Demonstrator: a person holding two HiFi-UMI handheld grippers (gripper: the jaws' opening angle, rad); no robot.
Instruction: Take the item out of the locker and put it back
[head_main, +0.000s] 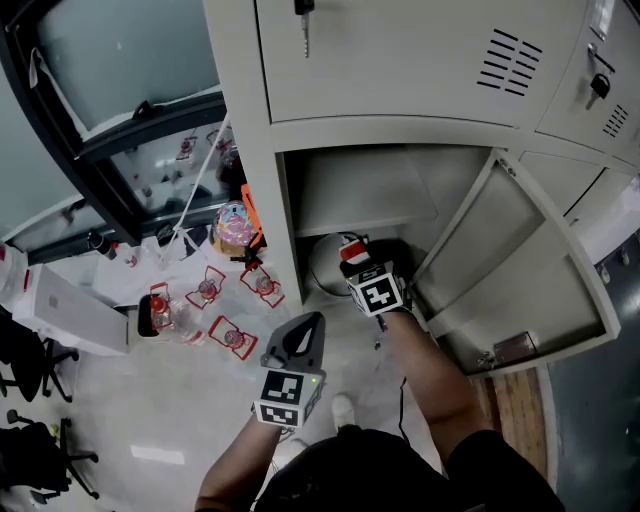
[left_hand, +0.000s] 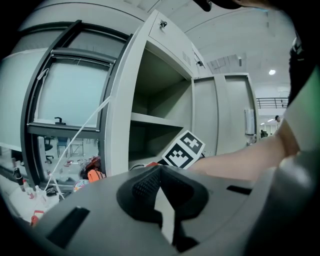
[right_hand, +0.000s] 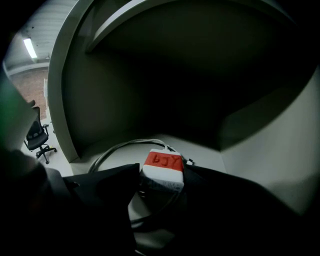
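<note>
A white charger with a red top (right_hand: 162, 165) and its grey cable (right_hand: 115, 150) are in the dark lower compartment of the grey locker (head_main: 400, 60). My right gripper (right_hand: 162, 184) reaches into that compartment, and its jaws press on both sides of the charger. From the head view the charger (head_main: 352, 250) shows just beyond the right gripper (head_main: 358, 264), beside the swung-out locker door (head_main: 520, 260). My left gripper (head_main: 305, 335) hangs outside, in front of the locker, with its jaws together and nothing in them. In its own view the left gripper (left_hand: 160, 172) faces the locker's open side.
A shelf (right_hand: 150, 15) roofs the compartment close above the charger. The open door stands to the right of my right arm. Left of the locker, the floor holds a colourful ball (head_main: 233, 228), several red-framed items (head_main: 210, 290), a white box (head_main: 70, 310) and office chairs (head_main: 30, 360).
</note>
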